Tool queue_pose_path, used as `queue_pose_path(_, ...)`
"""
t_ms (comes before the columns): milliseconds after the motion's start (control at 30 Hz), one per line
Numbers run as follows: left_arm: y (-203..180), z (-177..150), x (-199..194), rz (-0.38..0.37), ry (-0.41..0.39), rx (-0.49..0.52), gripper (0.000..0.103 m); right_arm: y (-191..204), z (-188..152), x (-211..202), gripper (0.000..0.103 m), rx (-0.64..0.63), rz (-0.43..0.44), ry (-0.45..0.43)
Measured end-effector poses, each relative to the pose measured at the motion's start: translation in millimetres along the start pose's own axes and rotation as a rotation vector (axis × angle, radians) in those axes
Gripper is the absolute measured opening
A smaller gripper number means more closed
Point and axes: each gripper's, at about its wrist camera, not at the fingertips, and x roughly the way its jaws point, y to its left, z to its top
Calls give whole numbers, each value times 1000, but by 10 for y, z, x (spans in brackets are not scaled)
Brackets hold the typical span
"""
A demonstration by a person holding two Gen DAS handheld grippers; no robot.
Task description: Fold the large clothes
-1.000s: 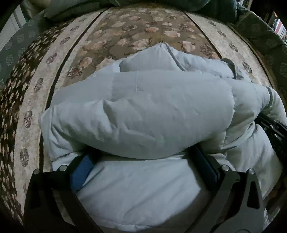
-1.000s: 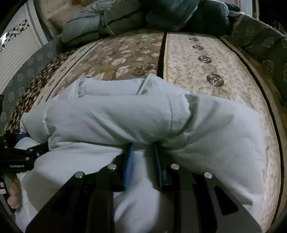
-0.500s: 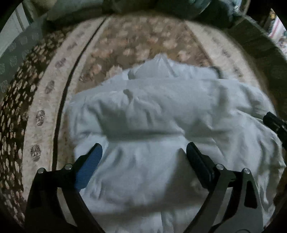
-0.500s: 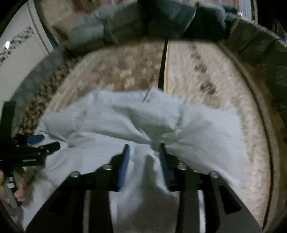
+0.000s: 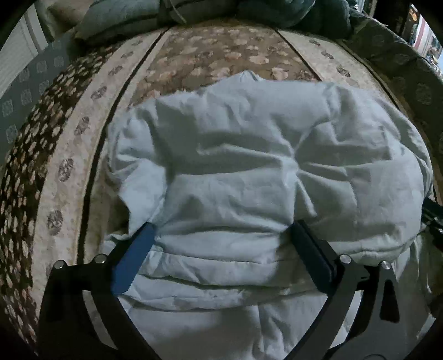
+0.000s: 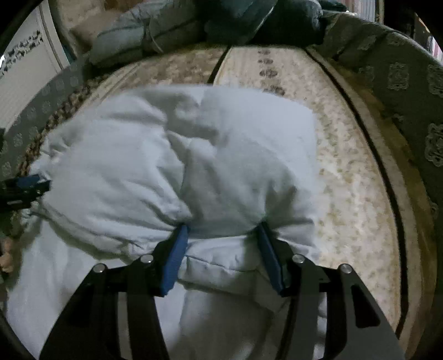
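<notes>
A pale blue puffy jacket (image 5: 263, 166) lies folded in a thick bundle on the patterned bed cover (image 5: 69, 155); it also shows in the right wrist view (image 6: 171, 166). My left gripper (image 5: 221, 232) is open, its jaws wide apart and pressed against the near folded edge. My right gripper (image 6: 224, 229) is open too, its blue pads either side of a bulge of the jacket's near edge. The left gripper's tip (image 6: 25, 185) shows at the left edge of the right wrist view.
Dark quilts and pillows (image 5: 193, 13) are piled at the head of the bed (image 6: 193, 22). A padded green side rail (image 6: 401, 83) runs along the right. A white wall panel (image 6: 25, 80) stands at the far left.
The jacket's lower part has been folded over onto the upper part. My right gripper, shut on the fabric a second ago, has opened. Both grippers now rest at the folded edge.
</notes>
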Motion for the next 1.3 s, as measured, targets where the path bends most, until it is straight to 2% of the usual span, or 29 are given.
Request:
queue_pose_path(133,-11,11,87,-10,2,1,100,-3,5,150,53,6,-1,21)
queue_pose_path(267,37,26,-61,-7,-13,-4,99,20,80,-31,51,7,10,24)
queue_pose_path(400,156,146,-281,-48,-49,-65,96,49,316,-428,52,21,55,-99)
queue_pose_path(467,219,261,-267,-62,-39,-97,96,101,508,-459,52,22,76,-124)
queue_pose_path(533,266,387,-214,-43,-30,-114,96,151,738,-362,52,32,80,-133)
queue_pose_path(600,348,464,-150,-57,-18,-141,96,145,879,-242,52,56,62,-139)
queue_pose_path(667,387,576,-7,-52,19,-171,96,132,1005,-54,52,87,36,-127)
queue_pose_path(867,411,579,297,-52,91,-132,98,244,1093,333,54,-6,-31,-62)
queue_pose_path(1100,390,590,530,-72,143,-107,100,168,1093,628,55,24,8,33)
queue_pose_path(1300,367,654,679,-88,169,-100,100,149,1074,770,55,18,17,26)
